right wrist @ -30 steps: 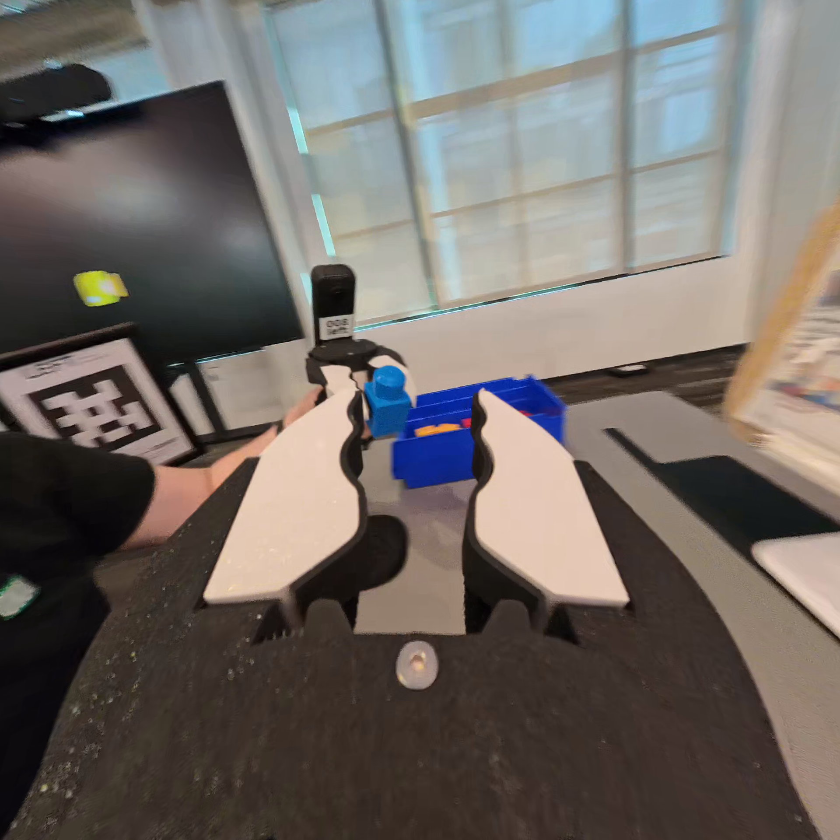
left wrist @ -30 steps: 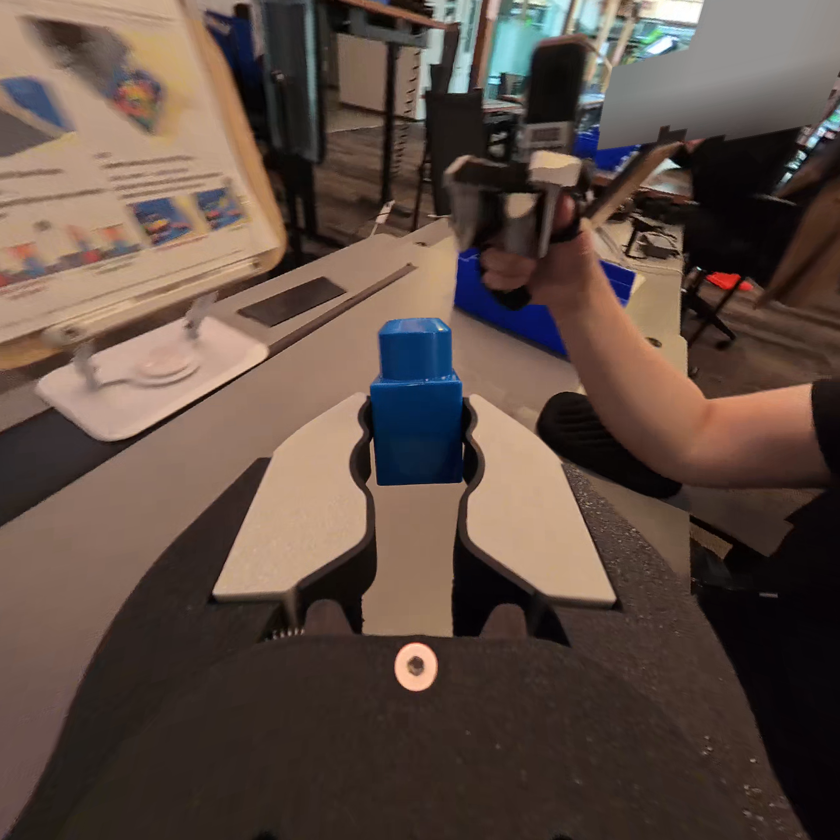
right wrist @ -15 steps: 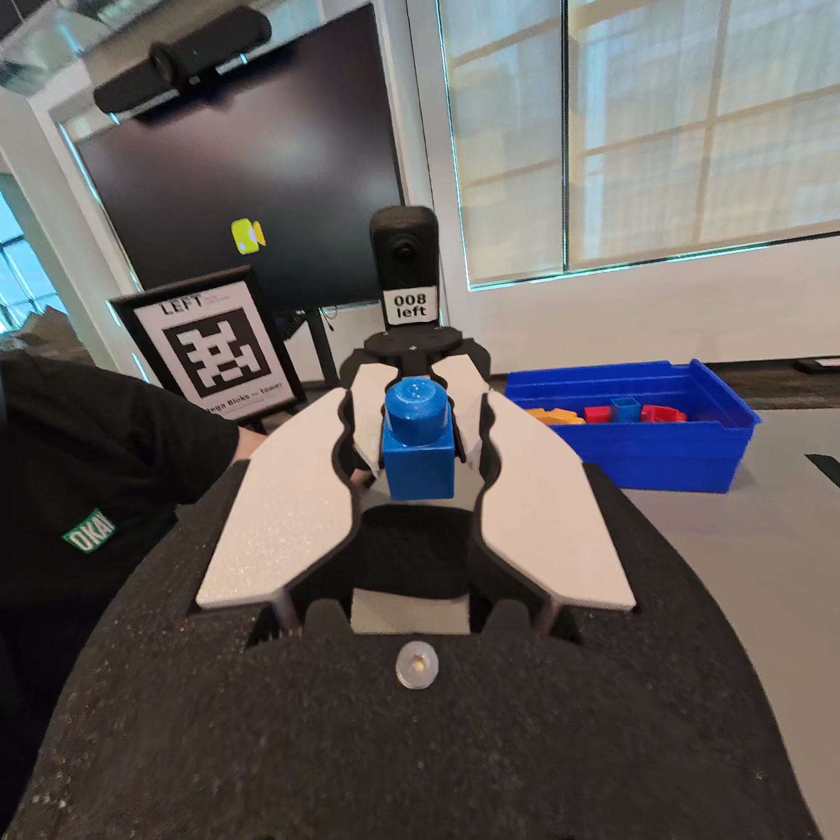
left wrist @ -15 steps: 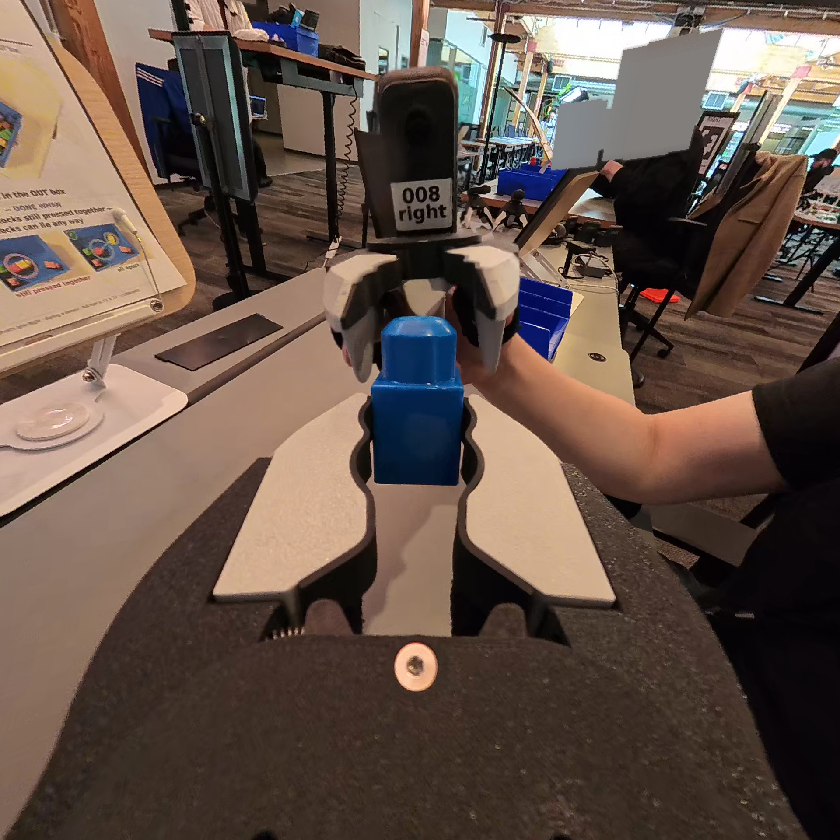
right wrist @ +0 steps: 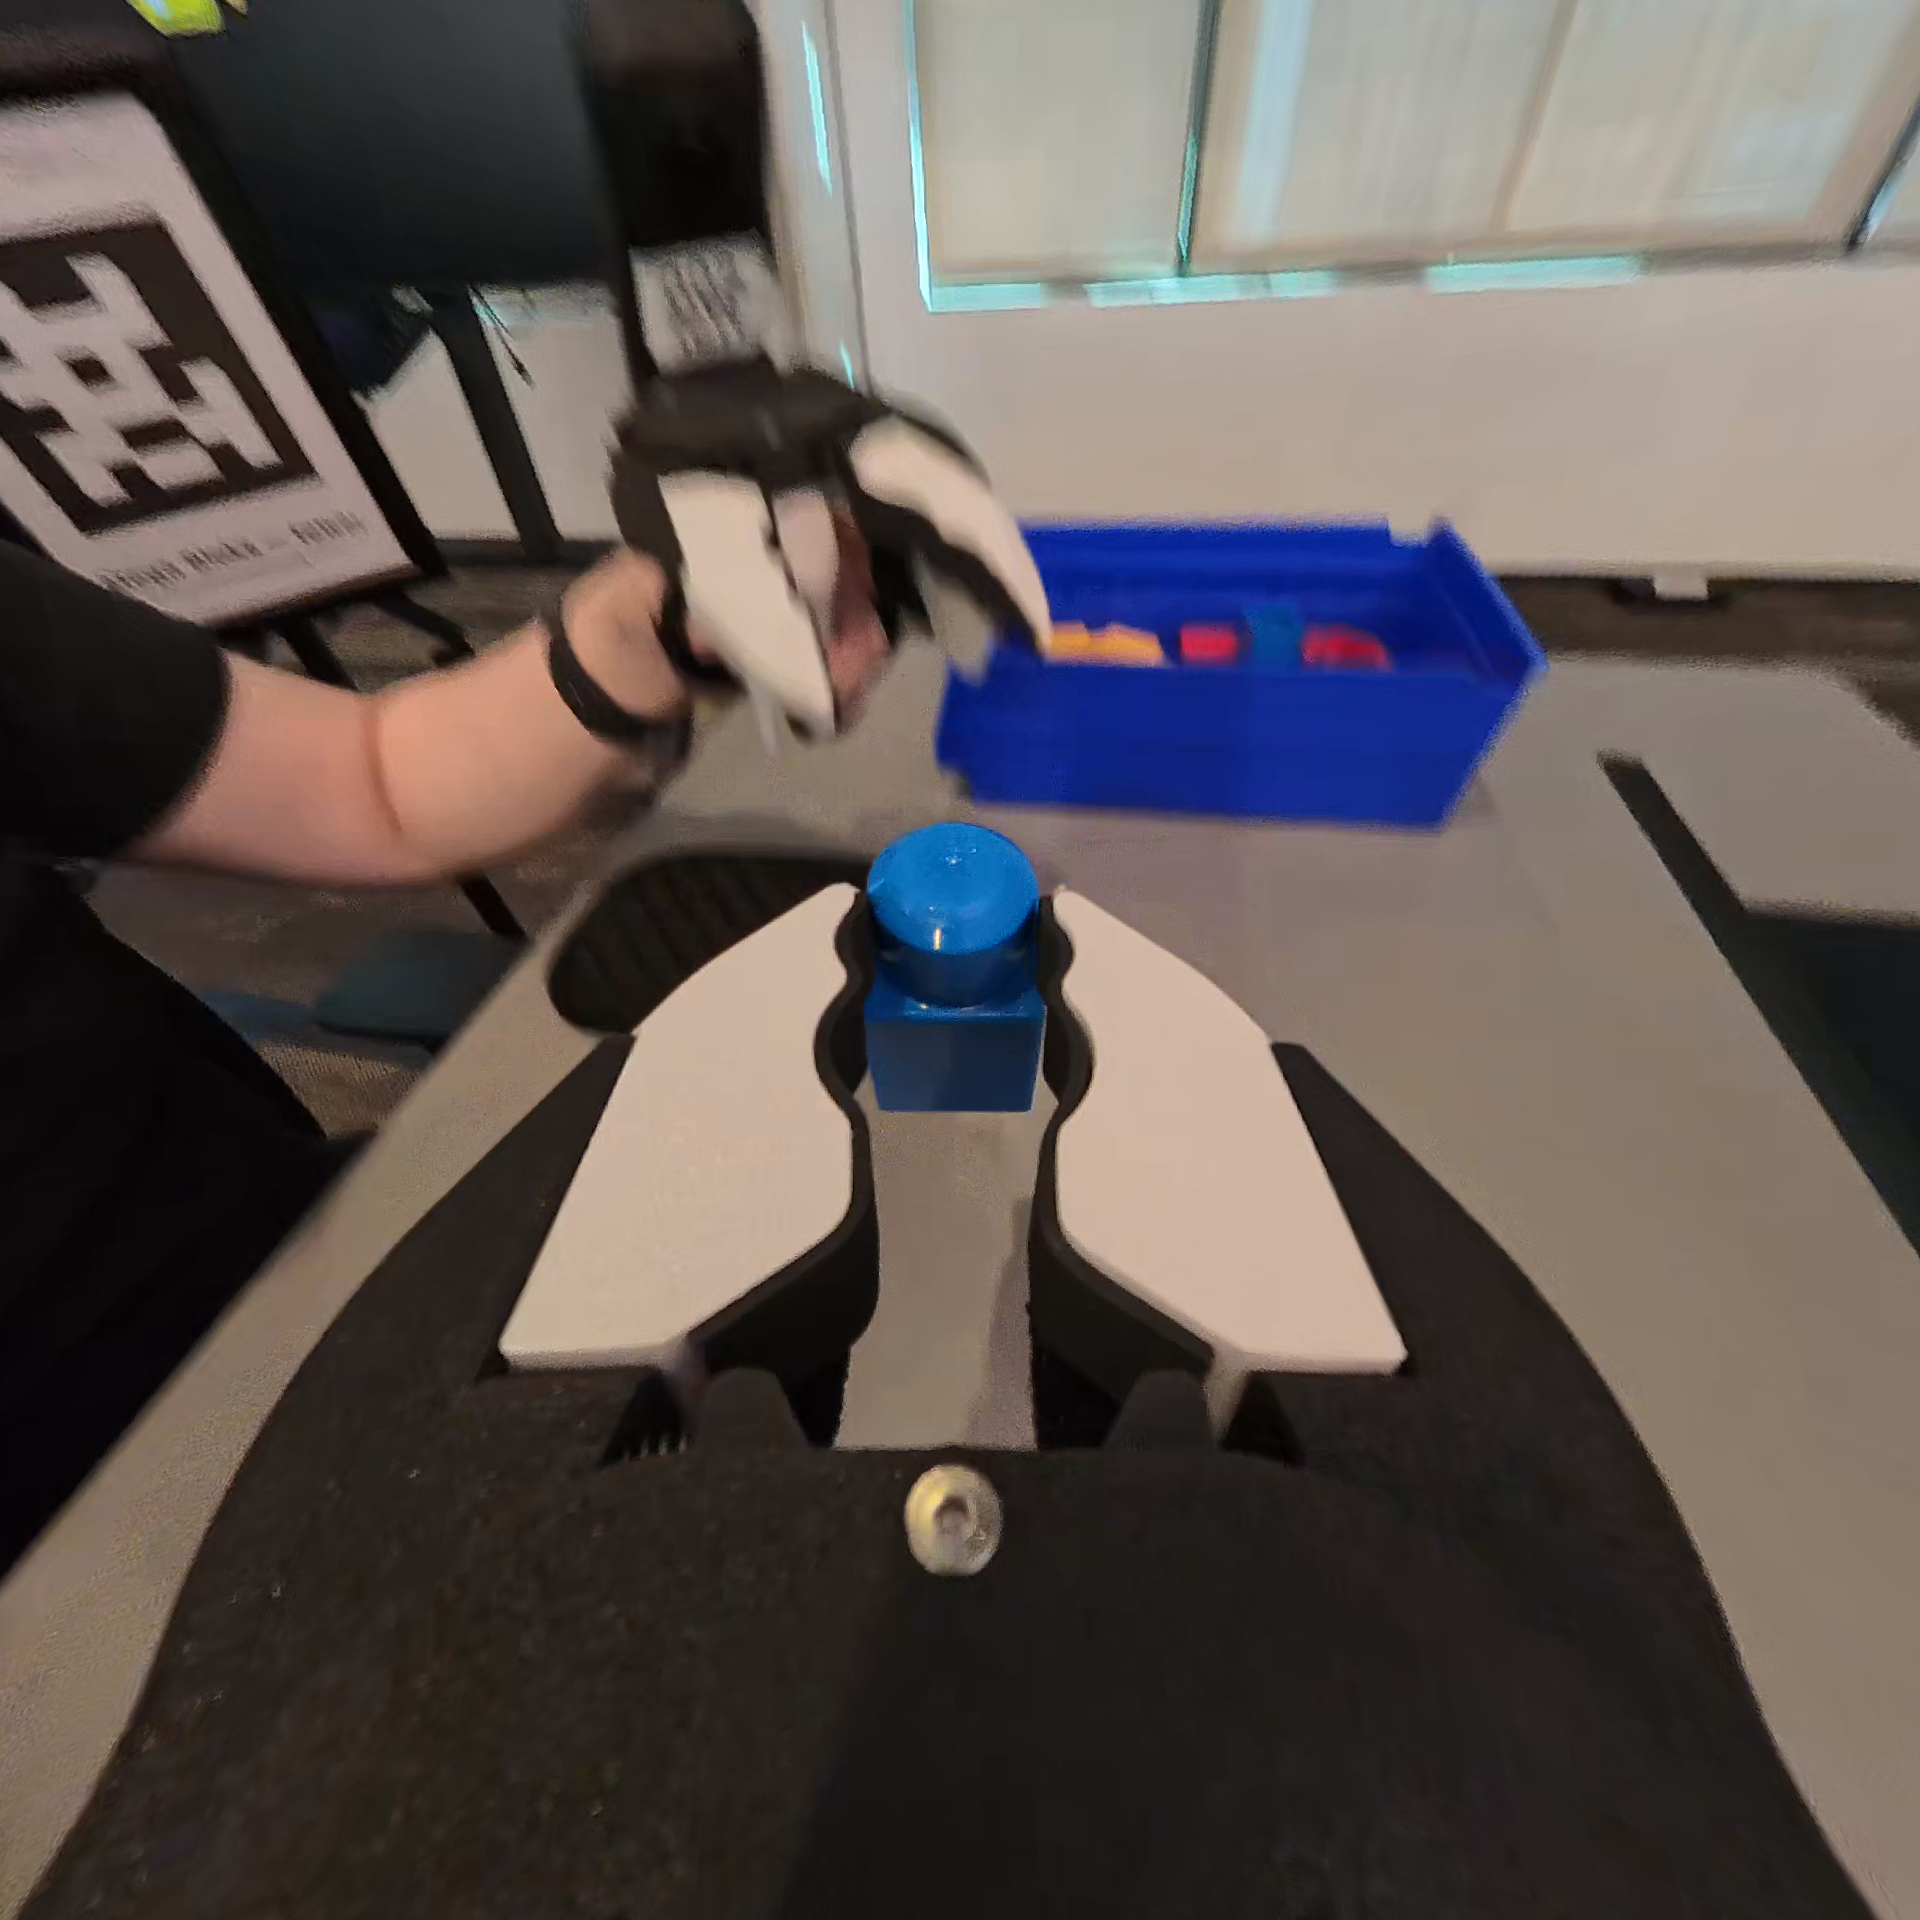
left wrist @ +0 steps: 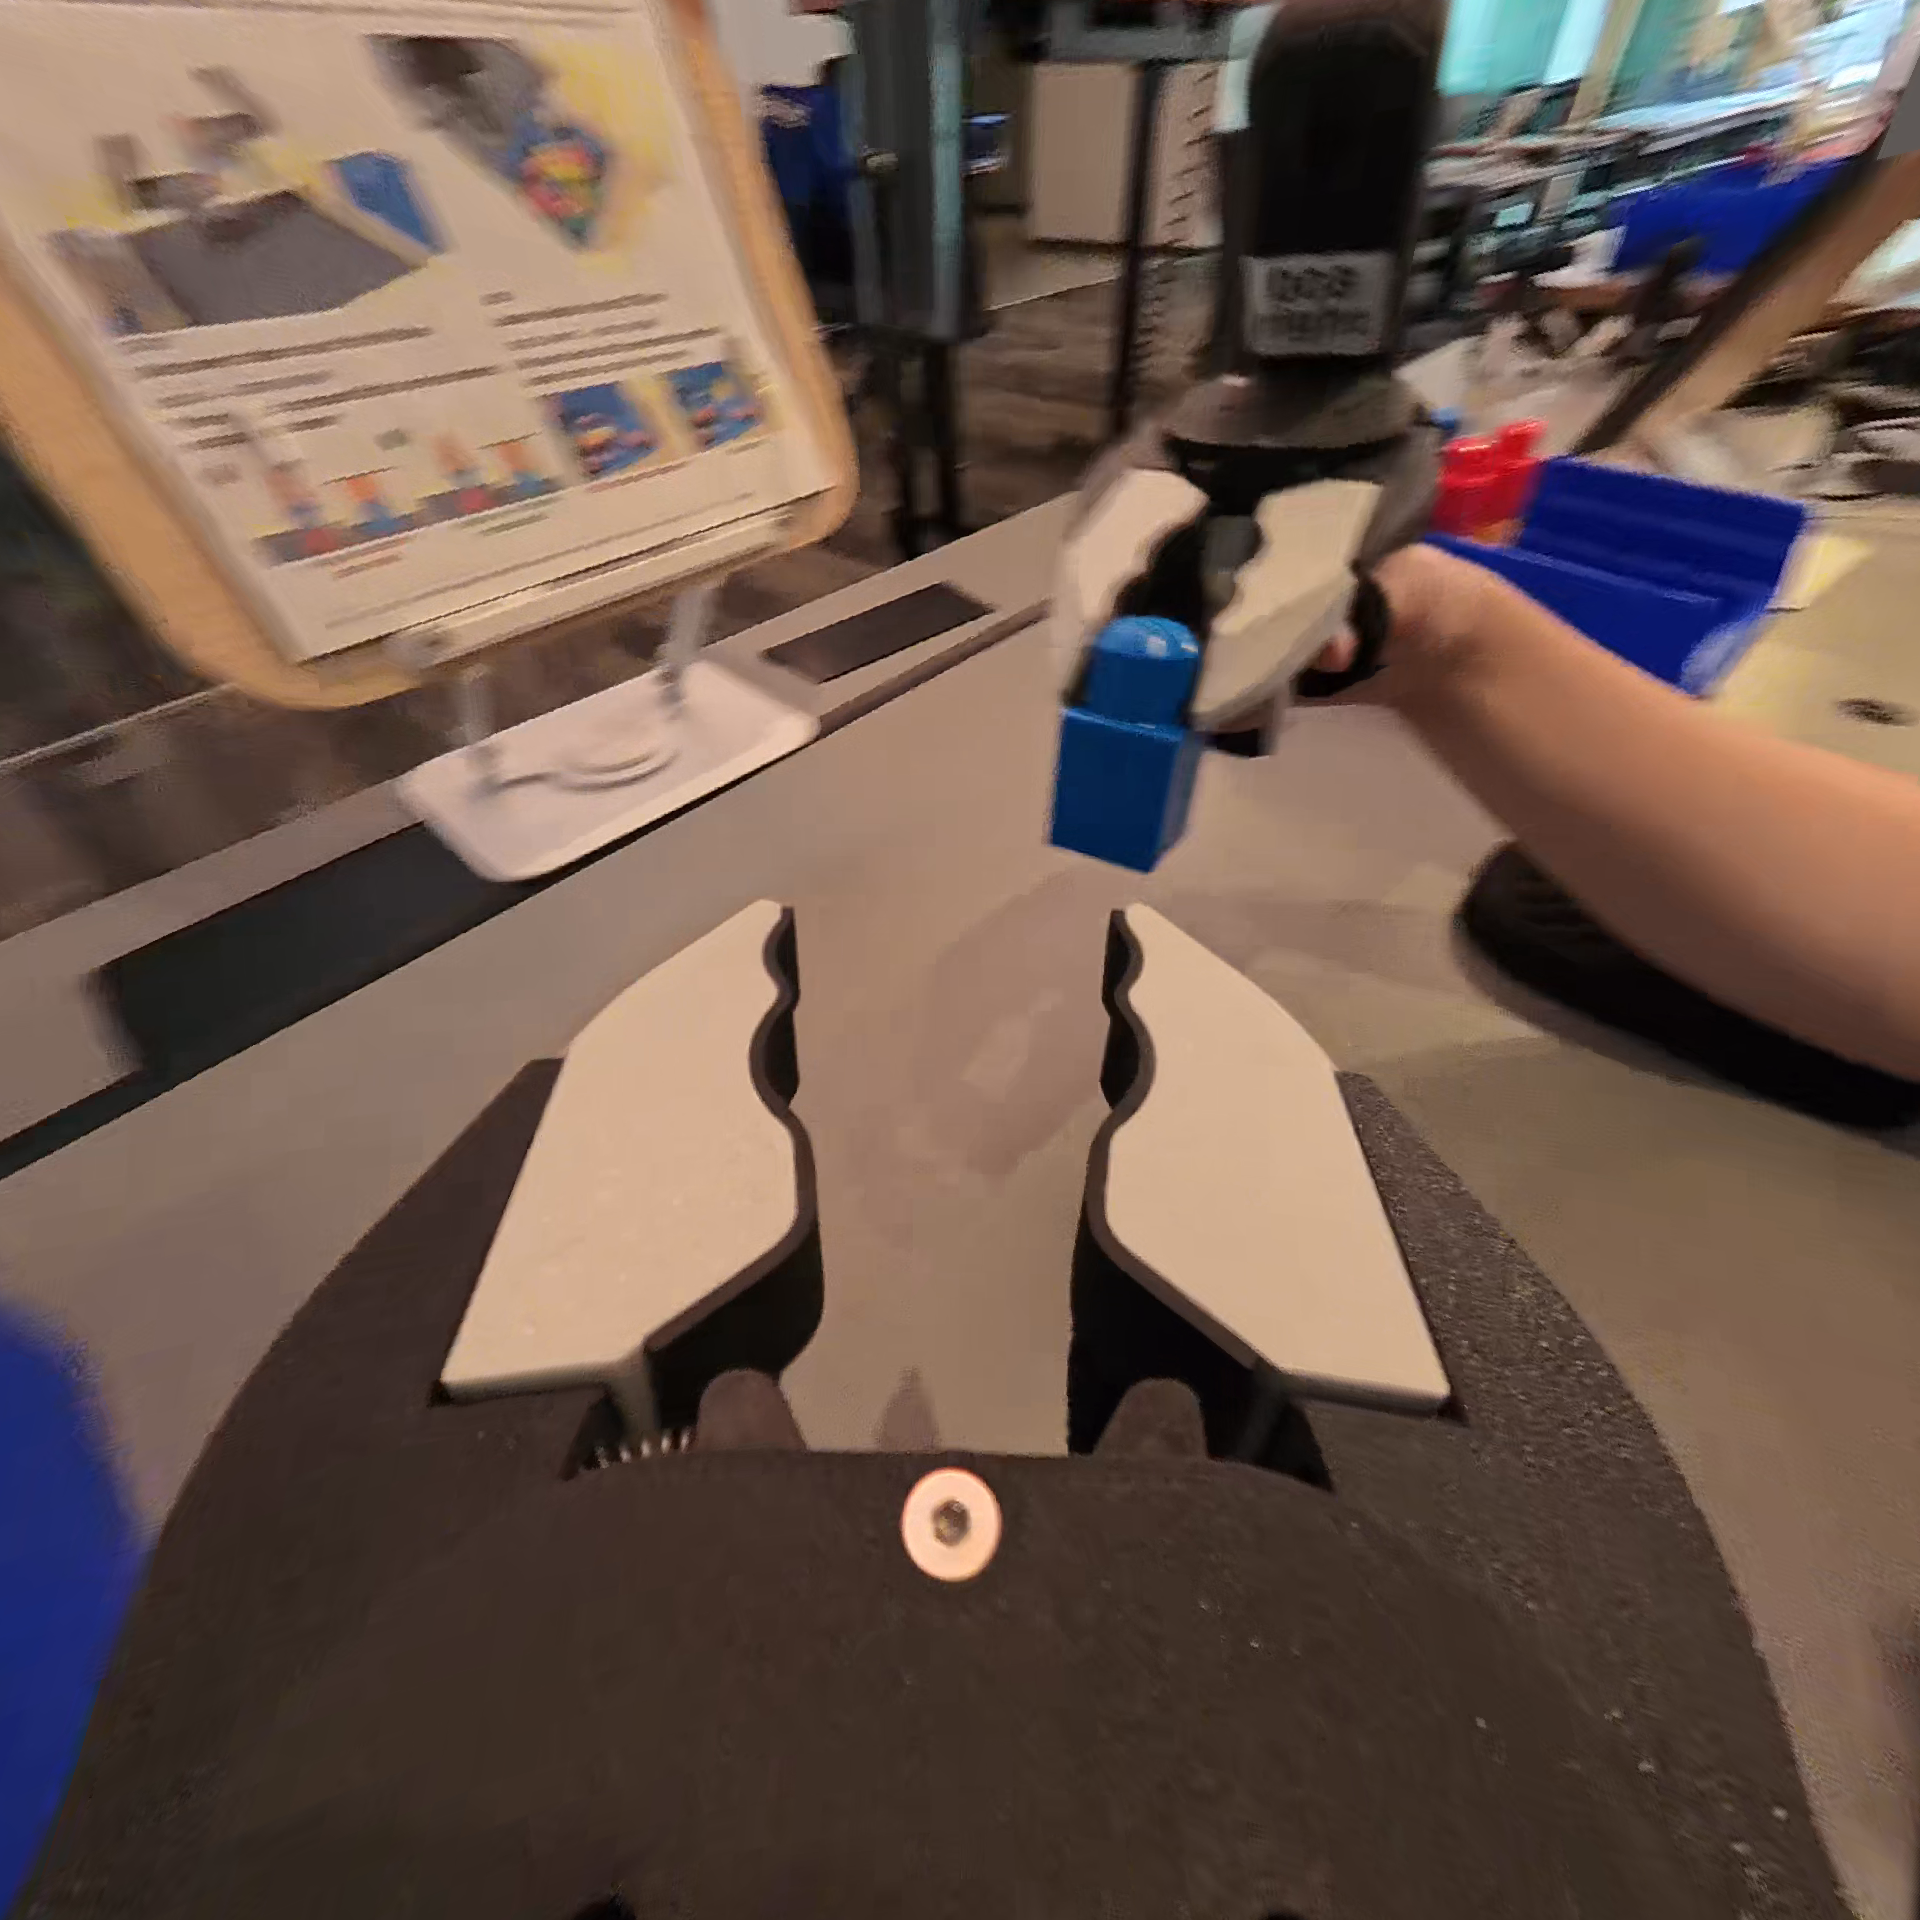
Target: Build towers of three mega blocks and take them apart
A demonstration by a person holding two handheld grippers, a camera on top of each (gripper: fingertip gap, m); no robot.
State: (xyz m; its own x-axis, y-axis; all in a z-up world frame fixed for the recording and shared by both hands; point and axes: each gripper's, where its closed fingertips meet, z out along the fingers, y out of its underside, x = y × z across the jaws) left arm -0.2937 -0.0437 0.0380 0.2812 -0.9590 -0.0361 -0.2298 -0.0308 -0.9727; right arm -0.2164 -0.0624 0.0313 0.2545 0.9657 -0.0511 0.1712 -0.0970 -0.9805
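We are holding the blue block [right wrist: 951, 997] clamped in the right gripper [right wrist: 951, 940], stud up, above the grey table [right wrist: 1455, 1039]; the left gripper [left wrist: 951, 935] is spread apart and empty. We are judging the next step as bringing the block to the bin [right wrist: 1247, 748], so keep it upright and squeezed. Bare table is lying ahead, bin rim and sign stand [left wrist: 613, 758] well apart.

The left tongs [left wrist: 951, 925] stood spread apart with nothing between their fingers. The right tongs [right wrist: 951, 935] were clamped on a blue block [right wrist: 951, 997], carried by a bare forearm [left wrist: 1662, 831] reaching in.
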